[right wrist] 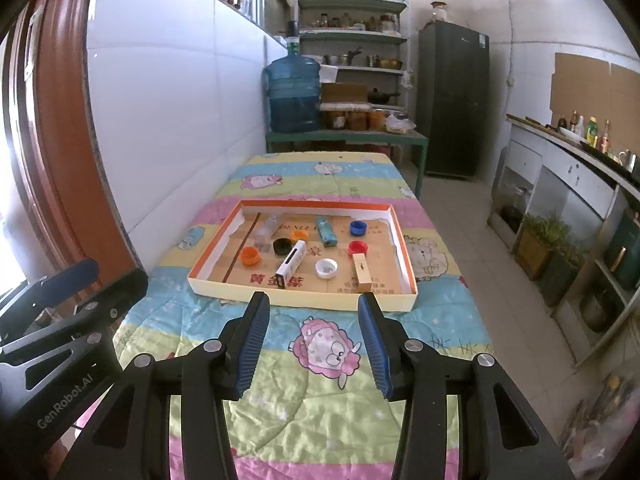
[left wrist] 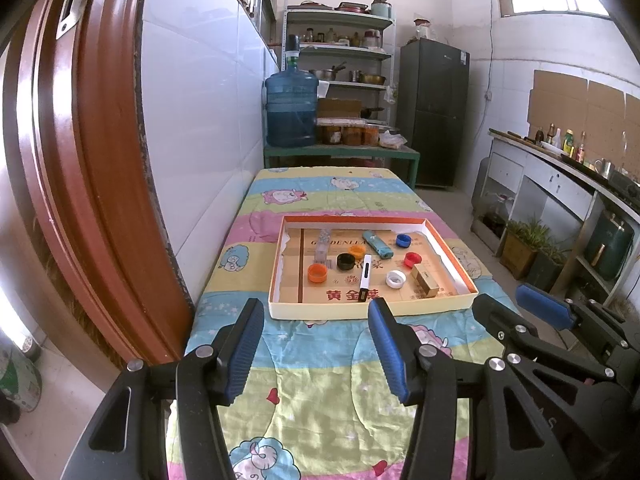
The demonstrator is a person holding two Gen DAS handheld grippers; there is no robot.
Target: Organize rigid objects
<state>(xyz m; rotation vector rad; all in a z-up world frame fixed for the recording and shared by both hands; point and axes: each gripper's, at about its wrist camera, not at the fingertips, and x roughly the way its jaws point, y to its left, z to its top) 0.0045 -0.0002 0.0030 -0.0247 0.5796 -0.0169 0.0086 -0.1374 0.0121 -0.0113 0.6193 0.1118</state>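
Observation:
A shallow cardboard tray with an orange rim lies on the quilt-covered table. Inside lie several bottle caps: orange, black, white, red and blue. A white pen-like stick, a teal lighter, a small wooden block and a clear plastic piece lie there too. My left gripper and right gripper hover open before the tray's near edge, both empty.
A colourful cartoon quilt covers the table. A white tiled wall and a brown door frame run along the left. A blue water jug, shelves and a dark fridge stand behind. A counter lines the right.

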